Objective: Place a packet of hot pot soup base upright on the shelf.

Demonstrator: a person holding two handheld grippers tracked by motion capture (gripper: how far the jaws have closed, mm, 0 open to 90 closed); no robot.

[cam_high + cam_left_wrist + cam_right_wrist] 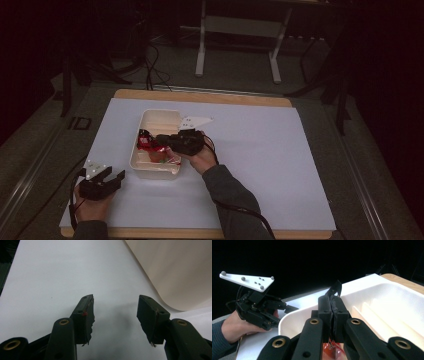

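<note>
While the high view looks down on the table, a cream plastic tray sits on the white sheet, and everything else can be placed from it. The right gripper reaches over the tray's right rim into its near half, where a red packet lies on the tray floor. The left gripper rests on the sheet just off the tray's near left corner, jaws spread and empty.

Seen from the left gripper view, the left gripper stands wide apart with only bare sheet between its jaws; the tray's curved outer wall rises just ahead and to the right.

From the right gripper view, the right gripper is pressed together, a thin dark strip sticking up from between its pads. Whether that strip belongs to the packet cannot be told. A bit of red packet shows below the jaws, inside the tray. Beyond the tray's rim the left gripper is held in the person's hand.
</note>
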